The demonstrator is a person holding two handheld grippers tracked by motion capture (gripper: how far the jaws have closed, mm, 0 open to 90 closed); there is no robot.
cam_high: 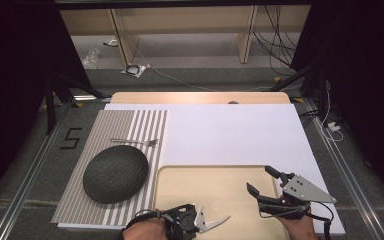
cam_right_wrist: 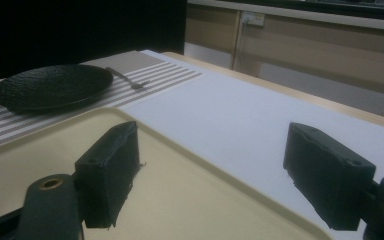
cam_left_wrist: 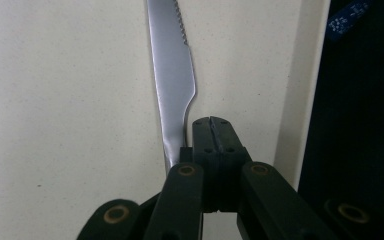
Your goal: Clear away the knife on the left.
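Our left tool [cam_left_wrist: 213, 131] sits clenched beside the knife [cam_left_wrist: 172, 85], not around it; lifting would leave it behind.

So the tray [cam_high: 180, 175] is sitting at the near middle of the table [cam_high: 240, 130], with the placemat [cam_high: 130, 125] lying just left of it. The plate [cam_high: 115, 173] is resting on the placemat – fork [cam_high: 135, 142] lying right behind it. The knife [cam_high: 215, 221] is hovering over the tray's near edge, sticking out of the left gripper [cam_high: 196, 222]; the right gripper [cam_high: 262, 179] is hanging over the tray's right side.
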